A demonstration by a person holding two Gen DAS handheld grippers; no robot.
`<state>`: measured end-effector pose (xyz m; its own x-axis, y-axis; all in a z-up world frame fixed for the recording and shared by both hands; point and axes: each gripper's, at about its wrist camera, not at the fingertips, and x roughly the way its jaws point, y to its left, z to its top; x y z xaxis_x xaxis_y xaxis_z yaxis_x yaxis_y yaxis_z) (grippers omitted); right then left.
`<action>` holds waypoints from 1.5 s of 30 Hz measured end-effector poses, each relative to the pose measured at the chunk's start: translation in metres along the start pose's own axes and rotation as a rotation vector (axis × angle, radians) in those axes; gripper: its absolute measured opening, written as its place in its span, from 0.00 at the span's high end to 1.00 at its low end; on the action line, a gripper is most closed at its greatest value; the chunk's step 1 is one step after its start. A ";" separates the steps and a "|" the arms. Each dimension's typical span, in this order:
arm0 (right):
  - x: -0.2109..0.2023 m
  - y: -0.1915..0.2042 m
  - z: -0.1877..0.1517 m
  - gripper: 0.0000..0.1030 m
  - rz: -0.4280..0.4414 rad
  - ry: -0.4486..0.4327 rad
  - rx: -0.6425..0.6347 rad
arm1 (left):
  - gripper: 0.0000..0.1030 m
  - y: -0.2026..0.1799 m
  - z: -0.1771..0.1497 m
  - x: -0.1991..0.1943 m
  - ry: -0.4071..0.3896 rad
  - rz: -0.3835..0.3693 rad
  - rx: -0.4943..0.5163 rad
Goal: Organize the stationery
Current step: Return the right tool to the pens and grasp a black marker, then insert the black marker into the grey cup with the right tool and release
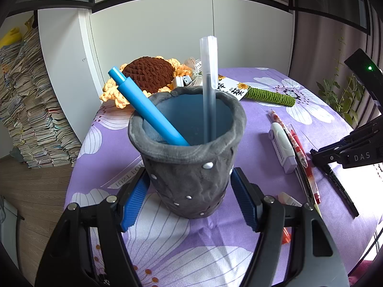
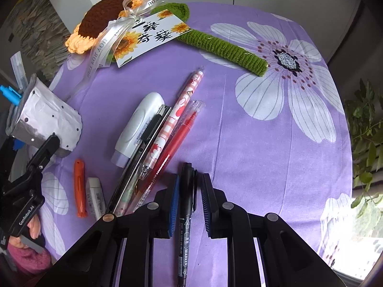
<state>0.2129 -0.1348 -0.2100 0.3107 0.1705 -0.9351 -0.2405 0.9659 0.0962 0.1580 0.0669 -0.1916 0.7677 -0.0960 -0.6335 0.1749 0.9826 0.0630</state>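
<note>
Several pens (image 2: 172, 129) beside black marker (image 2: 186, 205)

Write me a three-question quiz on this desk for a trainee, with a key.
1. How many pens stand in the grey cup? A: one. B: two. C: four.
2. True or false: the black marker lies between the jaws of the right gripper.
3. What are the jaws of the left gripper closed on?

Key: 1. B. 2. True. 3. The grey cup.
</note>
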 end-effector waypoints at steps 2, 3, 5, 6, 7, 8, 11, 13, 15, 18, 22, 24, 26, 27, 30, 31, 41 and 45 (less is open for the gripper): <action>-0.001 -0.001 -0.001 0.85 0.014 -0.012 0.005 | 0.33 0.000 0.000 0.000 0.000 0.000 0.000; -0.005 -0.001 -0.002 0.85 0.021 -0.026 0.014 | 0.33 0.000 0.000 0.000 0.000 0.000 0.000; -0.020 -0.003 -0.004 0.85 0.045 -0.076 0.024 | 0.33 0.000 0.000 0.000 0.000 0.001 0.000; -0.030 -0.004 -0.005 0.85 0.059 -0.103 0.027 | 0.33 0.000 0.000 0.000 0.001 0.001 0.000; -0.040 -0.003 -0.005 0.85 0.072 -0.133 0.026 | 0.33 0.000 0.000 0.000 0.001 0.000 0.000; -0.052 -0.002 -0.004 0.85 0.083 -0.169 0.021 | 0.33 0.000 0.000 0.000 0.001 -0.001 -0.001; -0.089 0.007 -0.002 0.85 0.110 -0.282 -0.007 | 0.33 0.000 0.000 0.001 0.004 -0.004 -0.003; -0.111 0.016 -0.002 0.85 0.139 -0.351 -0.030 | 0.33 -0.001 0.000 0.002 0.008 -0.004 -0.003; -0.130 0.026 0.000 0.85 0.172 -0.415 -0.054 | 0.33 -0.001 0.000 0.002 0.008 -0.003 -0.002; -0.152 0.042 0.007 0.85 0.221 -0.490 -0.079 | 0.33 -0.002 0.000 0.002 0.008 -0.003 -0.003; -0.173 0.062 0.018 0.85 0.264 -0.555 -0.116 | 0.33 -0.002 0.000 0.002 0.008 -0.003 -0.003; -0.180 0.074 0.023 0.85 0.290 -0.581 -0.143 | 0.33 -0.002 0.000 0.002 0.008 -0.003 -0.003; -0.185 0.087 0.027 0.85 0.298 -0.613 -0.175 | 0.33 -0.002 0.000 0.002 0.008 -0.003 -0.003; -0.185 0.093 0.029 0.85 0.297 -0.625 -0.189 | 0.33 -0.001 0.000 0.002 0.008 -0.003 -0.003; -0.179 0.106 0.035 0.85 0.313 -0.635 -0.217 | 0.33 -0.001 0.000 0.002 0.008 -0.003 -0.002; -0.176 0.109 0.036 0.85 0.315 -0.638 -0.222 | 0.33 -0.002 0.000 0.002 0.008 -0.003 -0.002; -0.131 0.120 0.040 0.85 0.283 -0.558 -0.240 | 0.33 -0.001 0.000 0.003 0.008 -0.003 -0.003; -0.114 0.120 0.039 0.86 0.282 -0.503 -0.248 | 0.34 -0.001 0.000 0.003 0.008 -0.003 -0.003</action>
<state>0.1844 -0.0304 -0.0783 0.5848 0.5413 -0.6042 -0.5635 0.8068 0.1775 0.1597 0.0652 -0.1934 0.7622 -0.0979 -0.6399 0.1757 0.9827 0.0588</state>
